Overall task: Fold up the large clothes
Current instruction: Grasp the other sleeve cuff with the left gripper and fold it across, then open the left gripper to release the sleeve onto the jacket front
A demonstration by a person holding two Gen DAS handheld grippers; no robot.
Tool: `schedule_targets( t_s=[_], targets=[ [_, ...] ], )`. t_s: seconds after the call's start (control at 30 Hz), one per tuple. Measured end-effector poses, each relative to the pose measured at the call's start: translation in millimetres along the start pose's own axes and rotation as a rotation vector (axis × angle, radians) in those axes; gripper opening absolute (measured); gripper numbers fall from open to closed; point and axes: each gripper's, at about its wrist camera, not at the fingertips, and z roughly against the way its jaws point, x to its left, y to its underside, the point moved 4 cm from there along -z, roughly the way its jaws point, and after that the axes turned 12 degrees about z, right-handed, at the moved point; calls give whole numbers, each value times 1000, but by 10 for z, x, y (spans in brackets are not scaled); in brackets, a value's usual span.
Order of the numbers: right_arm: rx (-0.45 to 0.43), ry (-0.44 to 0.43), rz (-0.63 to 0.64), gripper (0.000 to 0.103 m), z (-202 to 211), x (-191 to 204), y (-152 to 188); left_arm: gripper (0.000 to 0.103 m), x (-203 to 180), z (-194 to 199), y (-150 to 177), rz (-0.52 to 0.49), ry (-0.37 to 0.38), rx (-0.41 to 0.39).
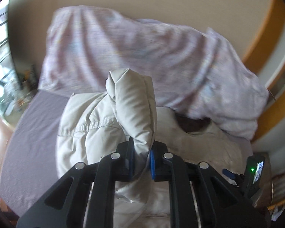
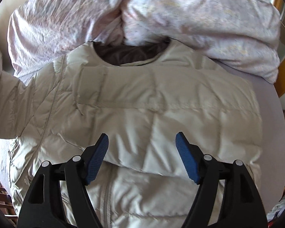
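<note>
A cream quilted puffer jacket [image 2: 142, 98] lies flat on the bed, its dark-lined collar [image 2: 129, 54] toward the far duvet. In the left wrist view my left gripper [image 1: 141, 160] is shut on the jacket's sleeve [image 1: 131, 102], which stands up in a padded fold above the blue pads [image 1: 152, 166]. The jacket body [image 1: 79, 125] hangs and spreads below it. In the right wrist view my right gripper [image 2: 142, 142] is open above the jacket's middle, with nothing between its blue fingertips [image 2: 181, 142]. The right gripper's body [image 1: 254, 172] shows at the right edge of the left wrist view.
A crumpled pale pink duvet [image 1: 134, 47] is piled across the far side of the bed, touching the collar. The lilac bedsheet [image 1: 32, 133] shows on the left. A wooden headboard [image 1: 262, 38] curves at the right. A window [image 1: 0, 57] lies left.
</note>
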Motion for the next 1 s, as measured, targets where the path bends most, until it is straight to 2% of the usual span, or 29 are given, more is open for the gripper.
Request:
schedule_targets(
  t_s=[0.13,0.33,0.5,0.63,0.77,0.9,1.0],
  targets=[
    [-4,10,-54,75,59,-202,170,12,-554,-232,200,-76,54,54],
    [-8,24,-126,75,149,-518,381,12,-1056,-577,532,-135,84,143],
    [-3,28,-175,75,174,-721,495,12,-1264,-860,745,-167,70,201],
    [2,30,-184,75,170,-778,522,13,-1264,-982,863,-164,65,240],
    [5,27,-178,75,164,-798,516,19,-1263,-1040,940,-168,71,265],
    [-2,21,-163,75,162,-745,463,33,-1268,-1034,946,-158,98,279],
    [-13,11,-147,75,162,-683,385,42,-1261,-983,916,-174,94,255]
  ],
)
